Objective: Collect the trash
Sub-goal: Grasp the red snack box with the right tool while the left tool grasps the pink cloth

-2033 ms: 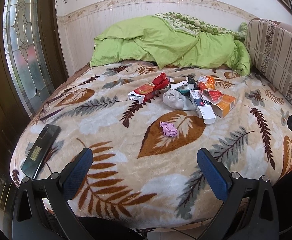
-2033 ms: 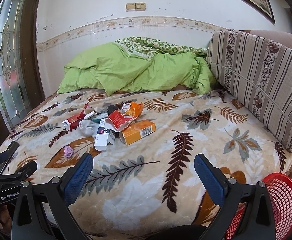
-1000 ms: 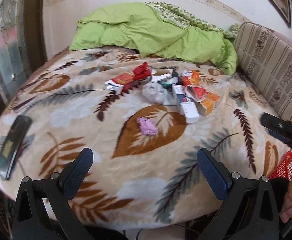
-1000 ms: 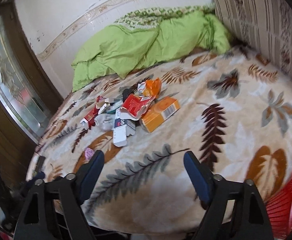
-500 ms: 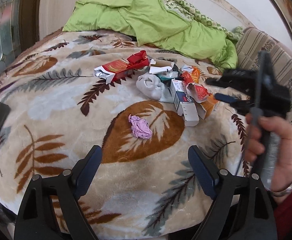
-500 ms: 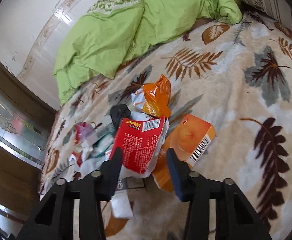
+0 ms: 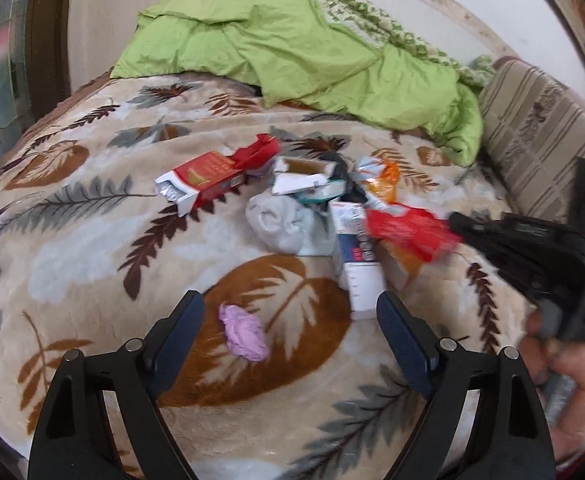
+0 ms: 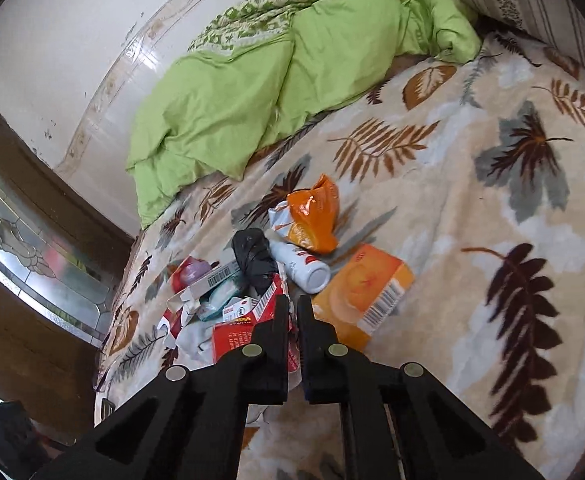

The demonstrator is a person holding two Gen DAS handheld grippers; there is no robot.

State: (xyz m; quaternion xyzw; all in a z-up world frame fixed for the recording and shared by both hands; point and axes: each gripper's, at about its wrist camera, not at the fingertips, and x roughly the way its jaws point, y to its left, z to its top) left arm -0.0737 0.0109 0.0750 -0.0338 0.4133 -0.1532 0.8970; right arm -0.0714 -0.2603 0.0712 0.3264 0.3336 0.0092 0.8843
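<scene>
Two claws | right claw (image 8: pixel 292 312) pinching red wrapper (image 8: pixel 248 336); left claw (image 7: pixel 290 322) wide, empty

Right tongs (image 8: pixel 292 308) newly clamped on red wrapper (image 8: pixel 252 336).

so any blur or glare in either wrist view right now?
Left wrist: right gripper and red wrapper are motion-smeared, the bed fairly sharp. Right wrist: glossy wall trim glares, leaf blanket at the right edge smears; both have fisheye bending and dark corners.
</scene>
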